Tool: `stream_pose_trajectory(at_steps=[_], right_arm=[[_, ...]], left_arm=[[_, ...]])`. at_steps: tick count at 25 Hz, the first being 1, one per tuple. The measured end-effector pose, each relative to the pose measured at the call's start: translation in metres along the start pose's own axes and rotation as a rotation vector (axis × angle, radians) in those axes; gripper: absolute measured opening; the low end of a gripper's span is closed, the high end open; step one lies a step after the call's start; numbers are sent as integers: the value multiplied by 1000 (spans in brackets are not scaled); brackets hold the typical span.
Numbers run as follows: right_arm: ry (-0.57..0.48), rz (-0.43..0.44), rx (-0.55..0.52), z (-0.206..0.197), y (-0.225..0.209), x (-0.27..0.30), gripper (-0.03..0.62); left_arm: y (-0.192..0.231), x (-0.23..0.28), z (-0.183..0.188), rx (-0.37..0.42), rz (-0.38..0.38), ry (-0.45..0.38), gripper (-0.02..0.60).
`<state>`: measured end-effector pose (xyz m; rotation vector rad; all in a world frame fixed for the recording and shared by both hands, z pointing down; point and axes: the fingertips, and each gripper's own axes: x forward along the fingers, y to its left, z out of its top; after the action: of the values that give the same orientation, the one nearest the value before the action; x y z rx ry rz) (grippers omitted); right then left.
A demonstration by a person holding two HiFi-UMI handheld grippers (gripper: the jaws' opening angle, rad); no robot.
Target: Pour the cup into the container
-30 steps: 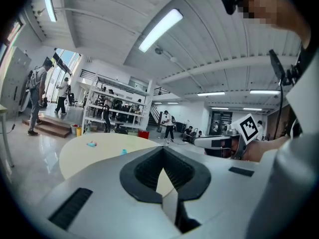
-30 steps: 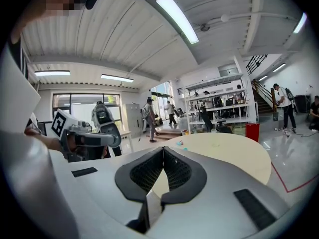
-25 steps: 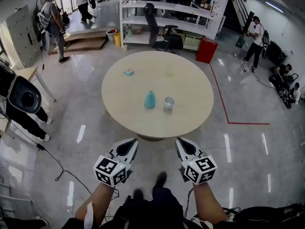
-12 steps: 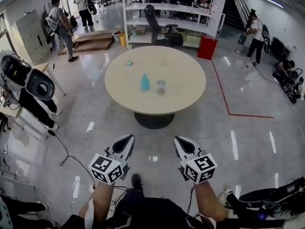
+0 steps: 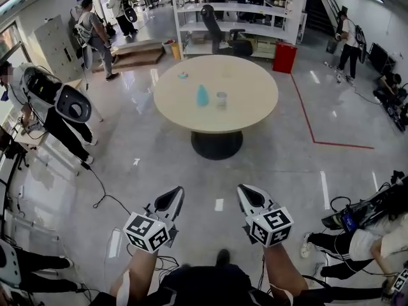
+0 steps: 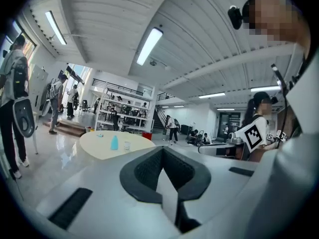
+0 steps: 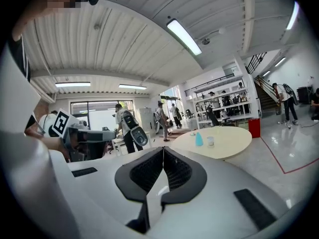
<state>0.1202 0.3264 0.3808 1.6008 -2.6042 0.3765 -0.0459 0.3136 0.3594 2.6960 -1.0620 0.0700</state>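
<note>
Cup (image 5: 221,99): stood upright on the round table (image 5: 248,107), just beside the blue container (image 5: 202,95), well apart from both grippers.
Handling: looked light, thin-walled and easy to spill; best pinched mid-wall and kept upright.
Left gripper (image 5: 176,192): jaws pressed together, empty.
Right gripper (image 5: 246,190): jaws pressed together, empty.

Three views facing one distant table (image 5: 245,110)
</note>
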Motion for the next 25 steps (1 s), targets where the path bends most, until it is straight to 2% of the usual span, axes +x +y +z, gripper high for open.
stream_pose_trajectory(at_steps=[5,11,17,22,25], right_arm=[[-7,-14,-29,-7,60,-28,8],[-62,-109,-37,-27,149,-74,8],[-32,-131,-25,-52,230,-125,8],[-37,-161,-63,-56,264,-166,8],[-48,-170,-96,-49,268,-202,8]], left_arm=[[-19,-64,-10,14,-26,-23,-2],[-22,-176,-42,-14,-70,-20,-2],[-38,-258,-64,-34,-98,-1,-2],[-66,-290,-63,-63,-112,-24,-2],[-100,-303,-47,-31,-116,-46,-2]])
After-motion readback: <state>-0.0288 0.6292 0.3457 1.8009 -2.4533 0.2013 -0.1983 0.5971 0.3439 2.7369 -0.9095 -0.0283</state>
